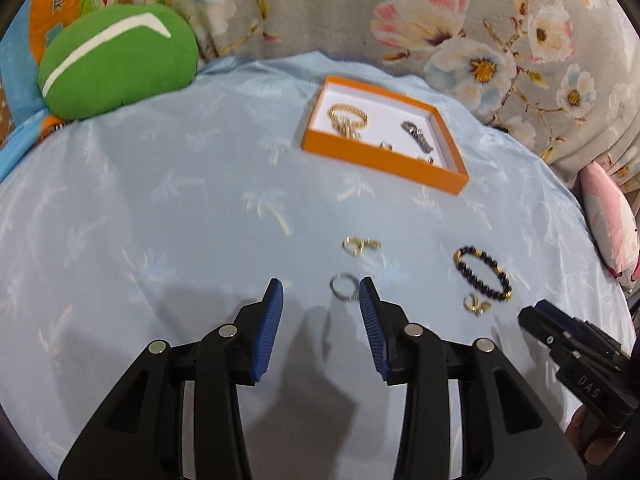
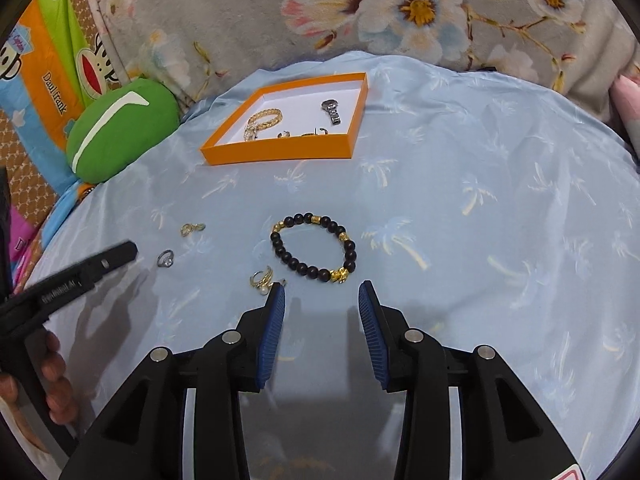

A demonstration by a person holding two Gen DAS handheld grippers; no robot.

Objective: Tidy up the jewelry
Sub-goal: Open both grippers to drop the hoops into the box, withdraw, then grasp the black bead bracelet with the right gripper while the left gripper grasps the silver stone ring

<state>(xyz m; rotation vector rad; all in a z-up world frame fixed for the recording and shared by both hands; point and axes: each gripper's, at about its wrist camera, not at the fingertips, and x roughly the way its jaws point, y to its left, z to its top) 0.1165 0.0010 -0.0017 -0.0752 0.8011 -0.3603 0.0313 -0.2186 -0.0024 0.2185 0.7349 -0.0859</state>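
Observation:
An orange tray (image 1: 380,156) (image 2: 280,150) with a white floor holds a gold bracelet (image 1: 347,117) (image 2: 264,118), a silver watch (image 1: 416,134) (image 2: 332,111) and small rings. On the blue cloth lie a silver ring (image 1: 342,286) (image 2: 165,259), a gold ring (image 1: 356,245) (image 2: 190,229), a black bead bracelet (image 1: 482,273) (image 2: 314,246) and a gold pearl ring (image 1: 476,305) (image 2: 262,280). My left gripper (image 1: 321,286) is open, the silver ring just inside its right finger. My right gripper (image 2: 322,290) is open, just short of the bead bracelet.
A green cushion (image 1: 116,60) (image 2: 120,128) lies at the back left by colourful printed bedding (image 2: 44,80). A floral grey blanket (image 1: 440,12) borders the far side. A pink pillow (image 1: 608,220) sits at the right edge.

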